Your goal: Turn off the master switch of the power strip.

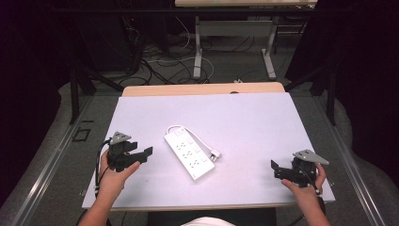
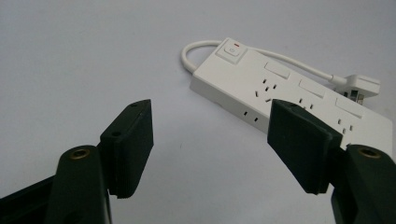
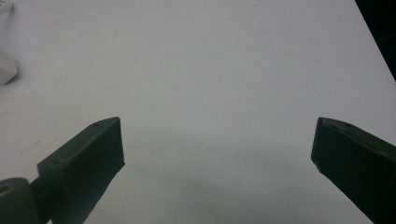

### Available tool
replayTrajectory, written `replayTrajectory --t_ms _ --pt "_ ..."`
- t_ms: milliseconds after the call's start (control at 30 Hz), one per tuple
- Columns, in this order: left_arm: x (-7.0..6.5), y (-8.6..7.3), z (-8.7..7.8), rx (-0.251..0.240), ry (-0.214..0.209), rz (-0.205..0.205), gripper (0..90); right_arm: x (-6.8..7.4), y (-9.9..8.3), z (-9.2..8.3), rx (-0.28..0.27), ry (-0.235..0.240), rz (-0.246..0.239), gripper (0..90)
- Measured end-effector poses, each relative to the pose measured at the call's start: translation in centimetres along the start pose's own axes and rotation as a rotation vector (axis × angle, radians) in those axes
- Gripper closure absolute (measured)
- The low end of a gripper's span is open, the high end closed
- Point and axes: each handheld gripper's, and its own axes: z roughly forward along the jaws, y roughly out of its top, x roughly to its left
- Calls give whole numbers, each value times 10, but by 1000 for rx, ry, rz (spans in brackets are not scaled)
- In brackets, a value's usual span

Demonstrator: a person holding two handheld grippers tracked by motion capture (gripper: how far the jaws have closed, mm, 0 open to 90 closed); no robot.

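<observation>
L gripper (image 1: 141, 156) is held over the tabletop (image 1: 244, 117) at approx. 8 o'clock from centre, jaws roughly half open w/ nothing gripped; only bare surface is seen betw. them in the left gripper view. White power strip (image 1: 189, 154) lies flat near the middle, just beside the L jaws at their 3 o'clock, not touched. Its cord (image 1: 197, 137) is looped round the far end and run along the strip's R side to the plug (image 1: 215, 154) at 3 o'clock of the strip. No obstacle is seen betw. jaws and strip. R gripper (image 1: 278, 170) is held at approx. 4 o'clock, well apart from the strip, jaws wide open and empty over bare tabletop.
</observation>
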Motion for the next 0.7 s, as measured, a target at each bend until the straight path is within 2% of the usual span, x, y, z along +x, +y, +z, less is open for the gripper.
replayTrajectory --t_ms 100,267,700 --pt "-1 6 -2 -1 1 9 317 0 0 0 0 0 5 21" --pt "-5 16 -4 9 -15 -10 350 0 0 -1 5 -3 0 22" --pt "-15 37 3 15 -47 -12 362 0 0 -1 13 -6 -6 26"
